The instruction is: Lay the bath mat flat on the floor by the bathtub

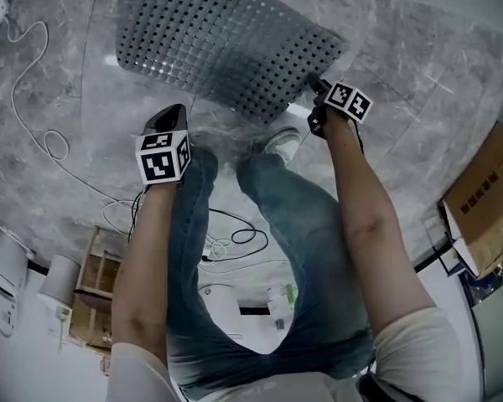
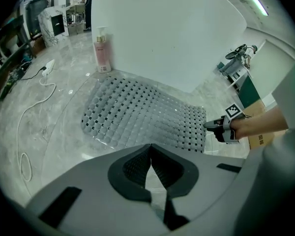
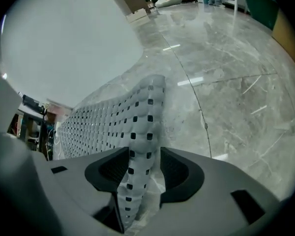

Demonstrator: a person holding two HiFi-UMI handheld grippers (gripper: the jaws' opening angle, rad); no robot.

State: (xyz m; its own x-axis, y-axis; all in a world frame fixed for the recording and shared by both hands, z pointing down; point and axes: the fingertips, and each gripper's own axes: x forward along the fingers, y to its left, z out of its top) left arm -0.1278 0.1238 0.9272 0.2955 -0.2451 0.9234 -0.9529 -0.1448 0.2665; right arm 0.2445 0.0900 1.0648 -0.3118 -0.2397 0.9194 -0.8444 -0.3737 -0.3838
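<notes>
Between the right tool's (image 3: 146,162) jaws, one corner of the mat (image 3: 137,124), lifted on edge; jaws apart, one pad touching it, a gap at the other. Left tool (image 2: 150,150) pinched together, empty, near the mat's edge, not touching. Rest of mat spread on the floor (image 1: 419,82) beside the white tub (image 2: 162,33). Bottle (image 2: 102,50) against the tub, by the mat's far corner.

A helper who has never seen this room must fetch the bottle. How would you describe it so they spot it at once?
Look at the white bathtub wall with the grey perforated bath mat before it. The pump bottle stands against that wall, off the mat's far left corner. It is the only upright pink thing; the white power strip farther left lies flat.
</notes>
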